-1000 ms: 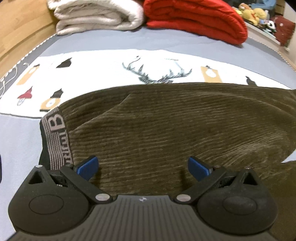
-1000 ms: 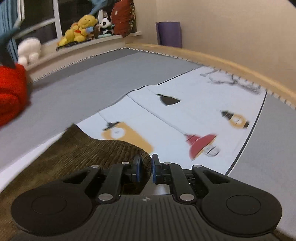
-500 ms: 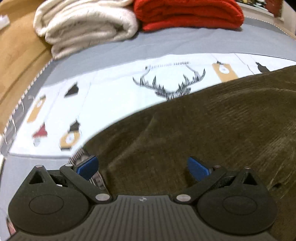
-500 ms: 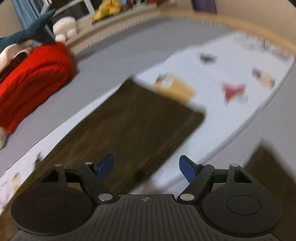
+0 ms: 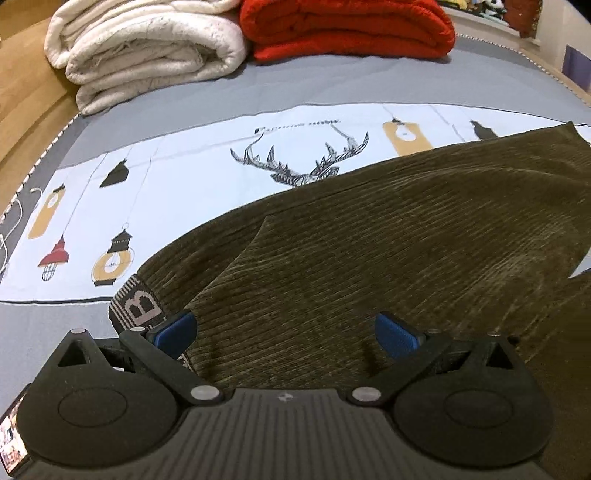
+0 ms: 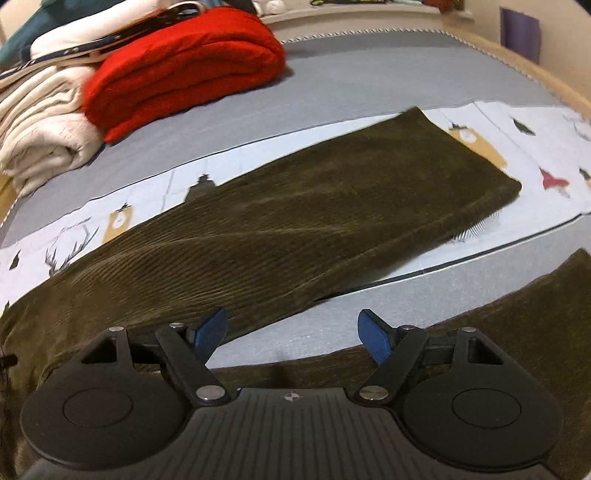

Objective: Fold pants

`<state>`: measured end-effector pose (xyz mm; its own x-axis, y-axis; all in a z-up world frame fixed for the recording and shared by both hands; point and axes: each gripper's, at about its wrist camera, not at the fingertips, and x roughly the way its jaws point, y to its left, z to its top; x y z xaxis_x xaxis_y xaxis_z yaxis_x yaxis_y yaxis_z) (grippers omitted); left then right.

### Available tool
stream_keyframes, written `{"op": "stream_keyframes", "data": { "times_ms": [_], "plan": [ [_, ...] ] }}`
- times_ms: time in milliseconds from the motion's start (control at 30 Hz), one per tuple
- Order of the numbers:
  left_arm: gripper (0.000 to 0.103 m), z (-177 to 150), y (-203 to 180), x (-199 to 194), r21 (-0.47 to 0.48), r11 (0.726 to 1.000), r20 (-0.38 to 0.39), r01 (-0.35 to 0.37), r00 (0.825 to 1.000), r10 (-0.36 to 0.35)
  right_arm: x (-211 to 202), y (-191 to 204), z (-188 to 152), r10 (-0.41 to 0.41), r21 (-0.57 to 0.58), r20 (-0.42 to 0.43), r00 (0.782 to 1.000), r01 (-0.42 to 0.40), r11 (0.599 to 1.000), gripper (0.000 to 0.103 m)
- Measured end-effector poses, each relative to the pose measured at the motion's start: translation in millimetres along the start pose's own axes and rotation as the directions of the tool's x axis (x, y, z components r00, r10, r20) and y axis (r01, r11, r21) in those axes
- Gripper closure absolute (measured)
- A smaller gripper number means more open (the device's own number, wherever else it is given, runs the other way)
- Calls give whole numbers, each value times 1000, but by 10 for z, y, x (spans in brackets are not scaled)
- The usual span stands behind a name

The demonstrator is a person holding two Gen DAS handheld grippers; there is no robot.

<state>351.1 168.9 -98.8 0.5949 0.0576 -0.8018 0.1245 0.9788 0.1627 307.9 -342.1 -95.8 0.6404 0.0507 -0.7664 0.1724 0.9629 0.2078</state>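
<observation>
Olive-brown corduroy pants (image 5: 369,236) lie flat on the bed. Their striped waistband with a letter B (image 5: 138,306) is at the near left in the left wrist view. My left gripper (image 5: 286,330) is open and empty, just above the waist end. In the right wrist view one pant leg (image 6: 332,206) stretches to its hem at the far right, and the other leg (image 6: 524,317) lies nearer, split off from it. My right gripper (image 6: 293,334) is open and empty above the gap between the two legs.
A bed sheet with a grey border and a white panel printed with a deer and lanterns (image 5: 295,166) lies under the pants. A folded white blanket (image 5: 147,51) and a folded red blanket (image 5: 351,26) sit at the far edge. A wooden frame (image 5: 22,110) runs along the left.
My right gripper has opened, let go of the pant leg hem and pulled back; the leg now lies flat. My left gripper stayed open and shifted its view over the waist.
</observation>
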Motion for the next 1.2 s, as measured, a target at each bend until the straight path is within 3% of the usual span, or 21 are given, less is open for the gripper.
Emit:
{"op": "stream_keyframes", "data": {
  "times_ms": [200,300,333,467,633,933,1200],
  "plan": [
    [0,-28,34,-59,36,999,39,-13,999,12,-153,36,33,-55,4,-1,998,55,998,24],
    [0,-51,132,-66,87,987,100,-132,987,124,-218,27,25,-57,19,3,998,57,998,24],
    [0,-58,182,-57,80,986,98,-143,986,135,-228,27,24,-56,22,3,998,56,998,24],
    [0,-54,326,-2,11,996,47,-87,995,86,-227,50,-23,-54,13,-10,998,54,998,24],
    [0,-44,269,23,30,997,31,-73,997,72,-197,59,-77,-50,13,-24,998,50,999,24],
    [0,-61,173,120,84,990,36,-115,993,113,-116,42,-138,-53,20,-38,998,54,998,24],
    [0,-15,315,106,34,993,44,-113,993,112,-105,-44,-146,-75,18,-39,996,76,997,24]
  ]
}}
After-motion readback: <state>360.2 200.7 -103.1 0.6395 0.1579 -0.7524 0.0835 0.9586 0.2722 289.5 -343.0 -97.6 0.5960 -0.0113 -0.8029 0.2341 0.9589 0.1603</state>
